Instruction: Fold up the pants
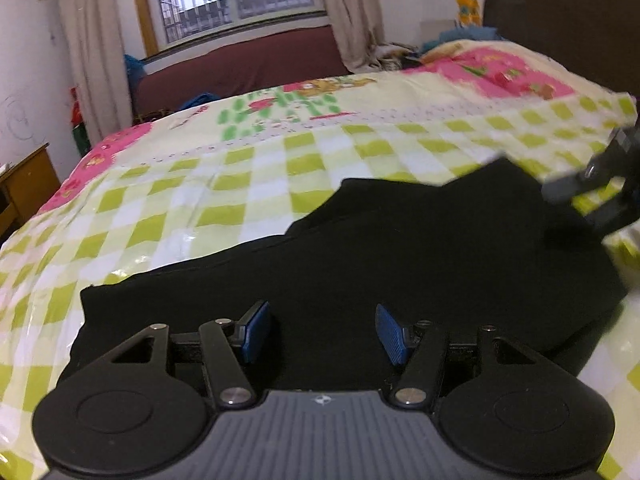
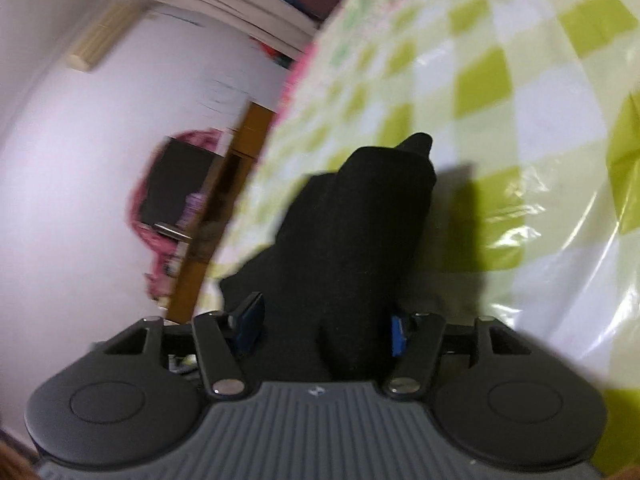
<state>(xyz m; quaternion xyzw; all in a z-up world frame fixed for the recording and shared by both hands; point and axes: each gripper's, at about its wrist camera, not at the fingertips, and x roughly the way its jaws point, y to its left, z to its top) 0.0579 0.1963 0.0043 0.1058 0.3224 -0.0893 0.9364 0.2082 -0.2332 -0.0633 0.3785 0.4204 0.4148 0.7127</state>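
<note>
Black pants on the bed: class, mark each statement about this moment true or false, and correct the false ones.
1. The pants are blue. False: black.
2. The left gripper is open above the pants. True.
3. The bed cover has green and white checks. True.
4. The right gripper has nothing between its fingers. False: black cloth fills the gap, though its grip is unclear.
</note>
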